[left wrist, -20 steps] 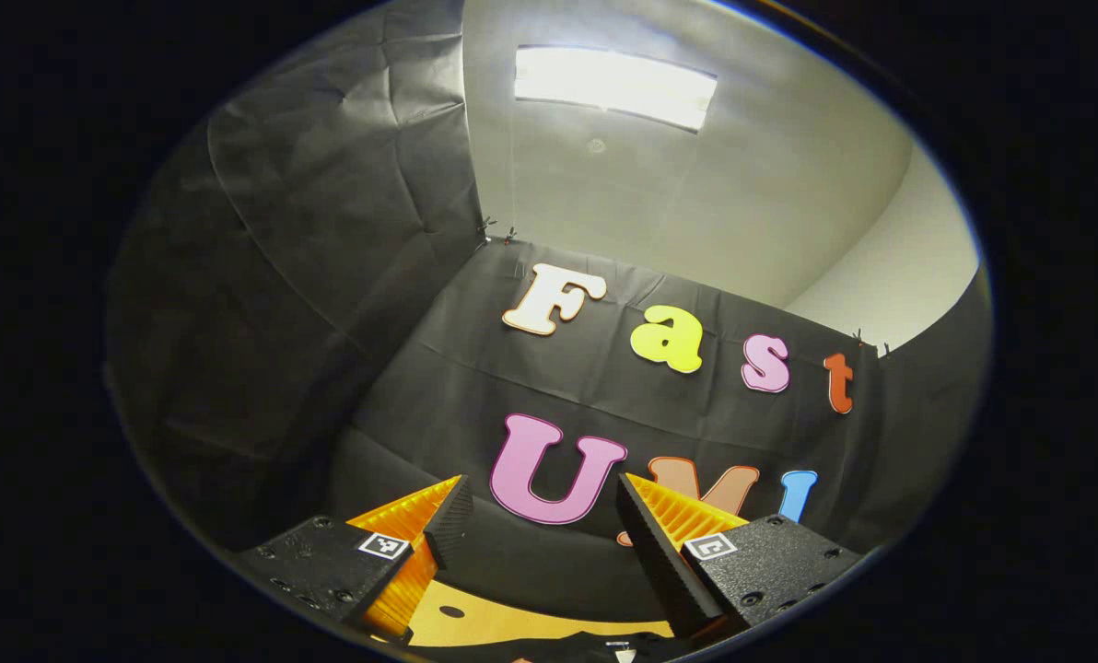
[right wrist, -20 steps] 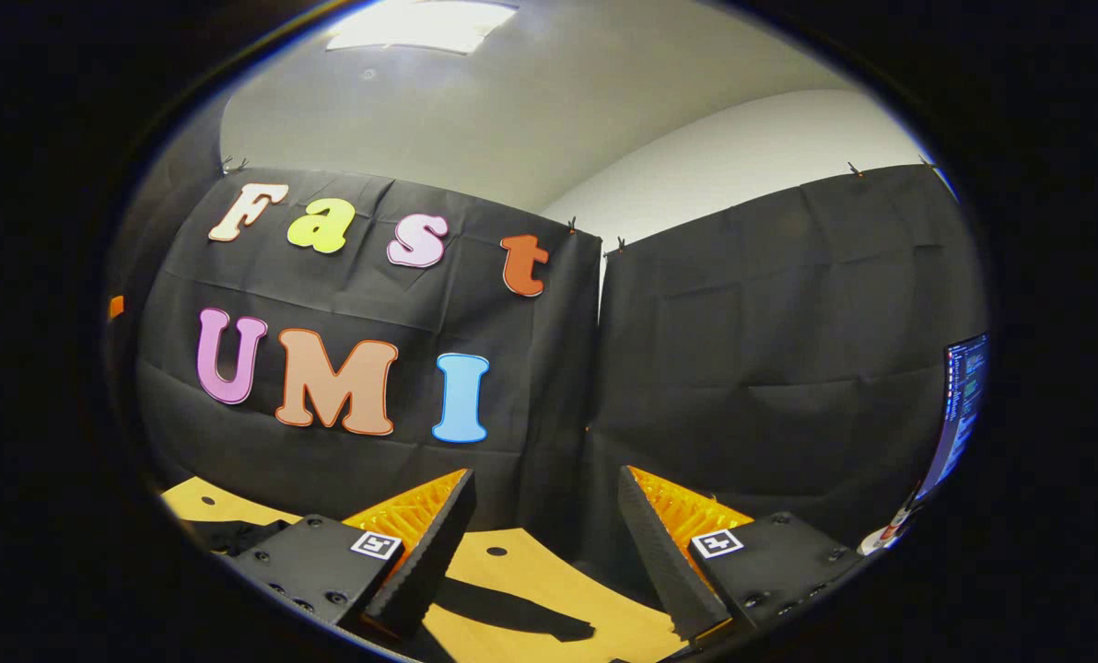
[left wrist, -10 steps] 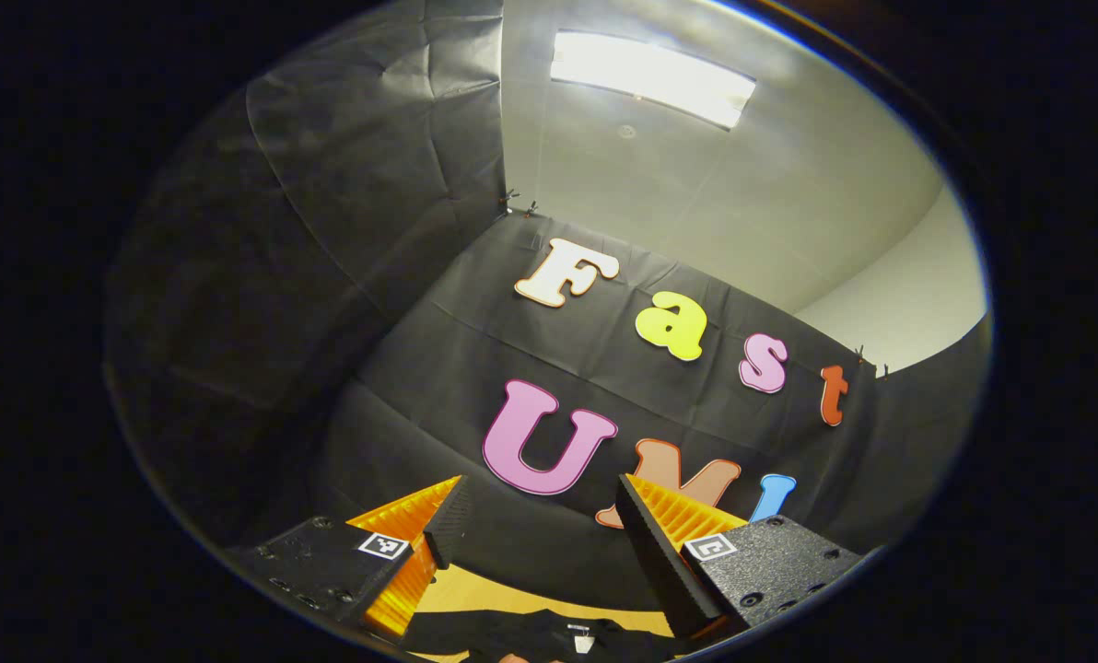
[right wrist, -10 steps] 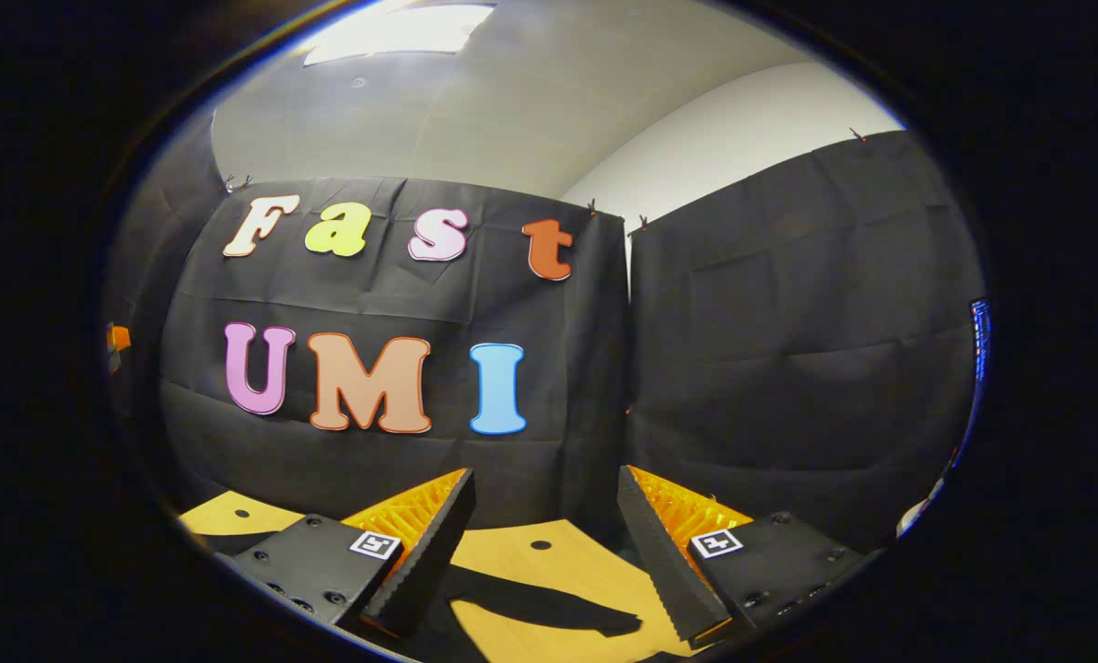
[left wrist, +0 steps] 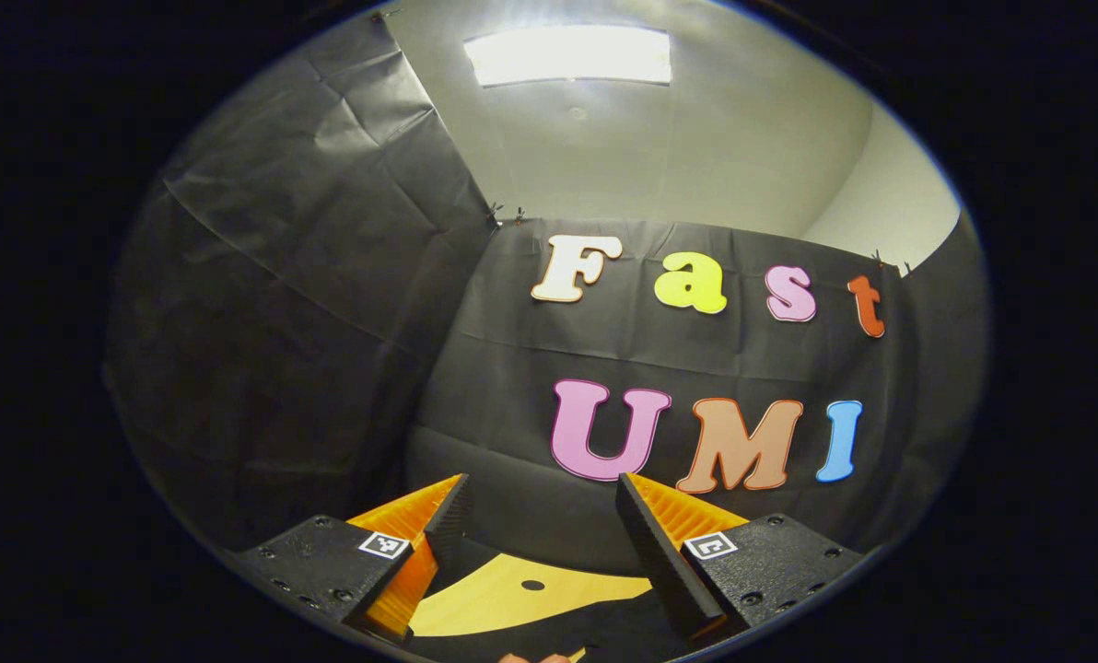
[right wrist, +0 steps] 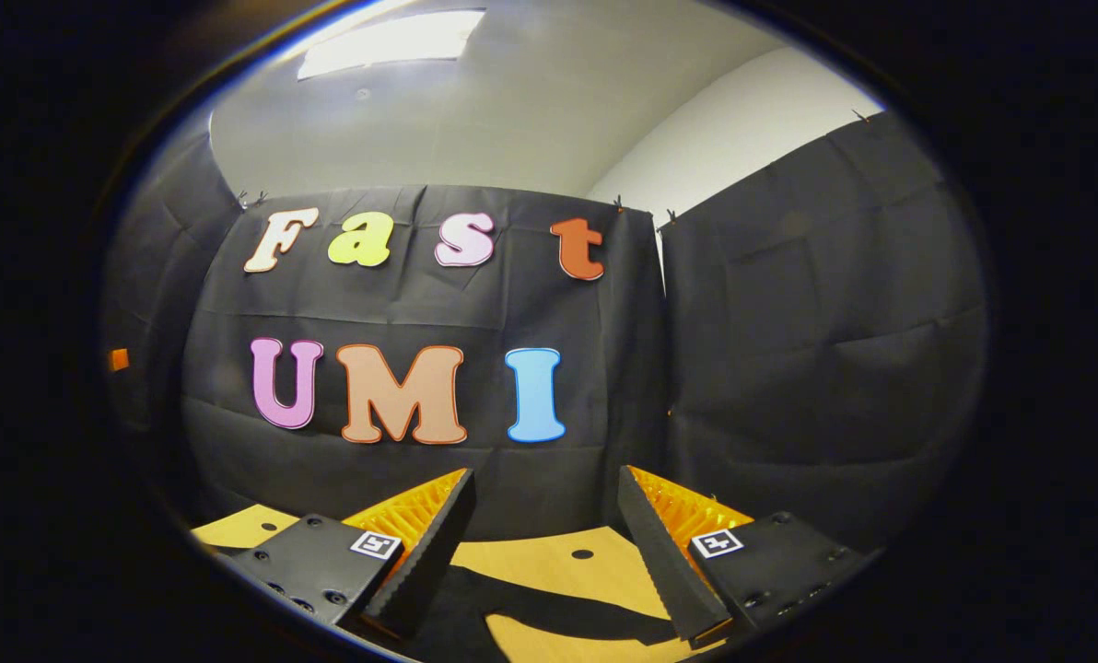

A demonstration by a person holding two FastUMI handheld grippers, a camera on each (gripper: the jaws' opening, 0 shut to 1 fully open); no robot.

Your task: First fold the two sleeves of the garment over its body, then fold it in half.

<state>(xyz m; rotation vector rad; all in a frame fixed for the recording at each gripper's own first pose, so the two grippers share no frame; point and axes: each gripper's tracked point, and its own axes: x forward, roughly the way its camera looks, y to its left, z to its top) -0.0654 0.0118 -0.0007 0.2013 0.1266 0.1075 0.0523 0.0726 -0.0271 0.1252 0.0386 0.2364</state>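
left gripper (left wrist: 540, 516) gaping wide, gripping nothing | right gripper (right wrist: 544, 511) likewise spread, gripping nothing | black garment (right wrist: 558, 615) lying on wooden table (right wrist: 549, 557) below both, a sleeve stretching rightward | rest of it cropped

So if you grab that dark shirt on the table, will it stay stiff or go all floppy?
Probably floppy: the dark garment lies flat and thin on the wooden table. It likely weighs little, and it shouldn't roll or tip.

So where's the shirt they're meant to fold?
The dark garment lies on the wooden table at the bottom of the left gripper view, just below that gripper's open fingers; a dark sleeve crosses the table in the right gripper view.
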